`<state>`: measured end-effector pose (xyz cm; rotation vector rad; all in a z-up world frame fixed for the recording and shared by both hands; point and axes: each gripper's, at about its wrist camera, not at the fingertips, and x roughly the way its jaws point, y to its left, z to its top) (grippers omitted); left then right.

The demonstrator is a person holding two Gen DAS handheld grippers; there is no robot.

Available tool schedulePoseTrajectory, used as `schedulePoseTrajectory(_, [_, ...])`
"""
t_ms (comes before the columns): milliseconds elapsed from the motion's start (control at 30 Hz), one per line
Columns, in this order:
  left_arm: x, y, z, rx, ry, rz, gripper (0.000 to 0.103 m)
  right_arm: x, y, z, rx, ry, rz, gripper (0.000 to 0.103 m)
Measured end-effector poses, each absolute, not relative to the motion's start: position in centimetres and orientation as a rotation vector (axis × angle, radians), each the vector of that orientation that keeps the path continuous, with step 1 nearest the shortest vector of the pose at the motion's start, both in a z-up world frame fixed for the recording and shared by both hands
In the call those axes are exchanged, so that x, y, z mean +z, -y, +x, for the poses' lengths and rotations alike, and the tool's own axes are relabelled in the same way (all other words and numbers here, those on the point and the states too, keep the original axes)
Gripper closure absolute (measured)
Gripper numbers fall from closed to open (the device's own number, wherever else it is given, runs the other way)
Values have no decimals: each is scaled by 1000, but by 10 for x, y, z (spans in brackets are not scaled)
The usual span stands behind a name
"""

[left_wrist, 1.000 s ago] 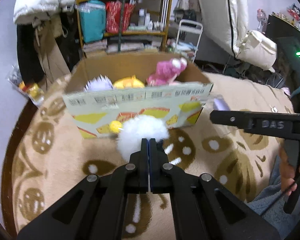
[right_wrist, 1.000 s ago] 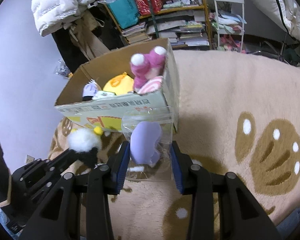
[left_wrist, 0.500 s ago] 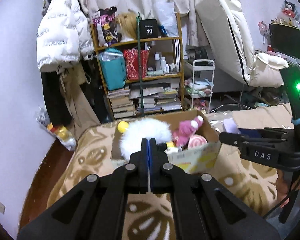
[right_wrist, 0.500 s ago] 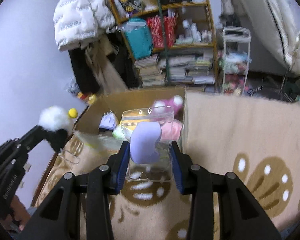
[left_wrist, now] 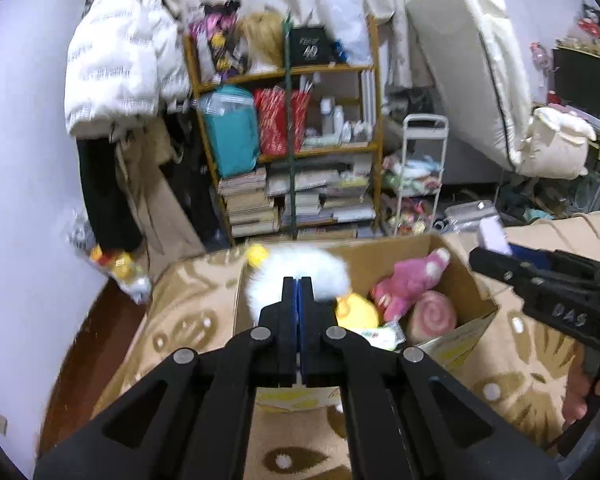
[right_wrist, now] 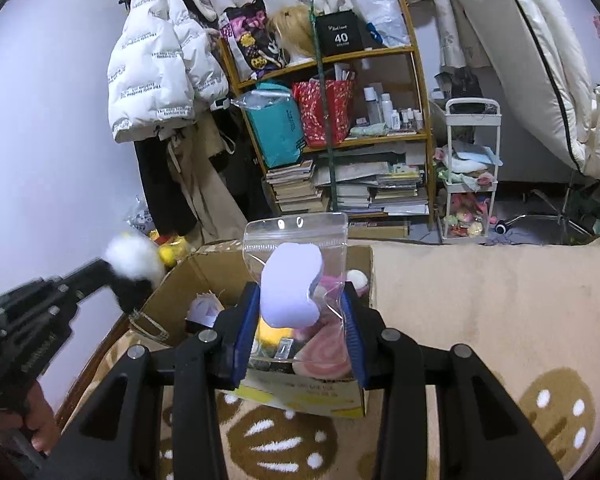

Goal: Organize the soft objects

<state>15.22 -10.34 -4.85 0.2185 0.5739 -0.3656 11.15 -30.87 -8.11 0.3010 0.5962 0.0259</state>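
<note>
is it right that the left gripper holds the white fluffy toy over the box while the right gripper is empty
Not quite. The left gripper does hold the white fluffy toy over the box, but the right gripper is not empty: the right wrist view shows it clamping a clear pouch with a lilac sponge.

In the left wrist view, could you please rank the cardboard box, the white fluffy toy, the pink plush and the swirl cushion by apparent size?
1. cardboard box
2. white fluffy toy, though it sits in the left claw nearest the camera, so it may look enlarged
3. pink plush
4. swirl cushion, close to the plush in size
</note>
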Motion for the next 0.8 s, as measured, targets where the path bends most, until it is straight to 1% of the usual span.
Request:
schedulePoseTrajectory(100, [-65, 100, 162, -352, -621, 186, 98, -94, 308, 121, 28, -635, 314, 60])
schedulePoseTrajectory(167, [-70, 100, 165, -348, -634, 186, 97, -101, 307, 124, 13, -659, 314, 59])
schedulePoseTrajectory(267, [-73, 97, 164, -335, -637, 184, 96, -110, 308, 129, 28, -690, 326, 58])
schedulePoseTrajectory(333, [-73, 95, 162, -320, -641, 180, 91, -112, 309, 130, 48, -701, 341, 58])
schedulePoseTrajectory(433, [-72, 90, 158, -299, -646, 155, 90, -112, 308, 126, 47, -699, 336, 55])
schedulePoseTrajectory(567, [-69, 77, 152, -272, -668, 88, 87, -105, 311, 112, 37, -669, 329, 39])
schedulePoseTrajectory(667, [-67, 70, 146, -244, -676, 91, 85, -97, 318, 98, 39, -644, 351, 38])
schedulePoseTrajectory(700, [-64, 68, 141, -230, -674, 97, 84, -94, 320, 94, 40, -638, 357, 35])
schedulePoseTrajectory(733, [-63, 67, 139, -219, -671, 101, 80, -90, 323, 88, 39, -632, 359, 31])
schedulePoseTrajectory(767, [-60, 64, 134, -202, -664, 104, 77, -87, 326, 84, 34, -630, 360, 21])
schedulePoseTrajectory(800, [-55, 61, 128, -193, -655, 101, 71, -84, 328, 79, 25, -626, 365, 15])
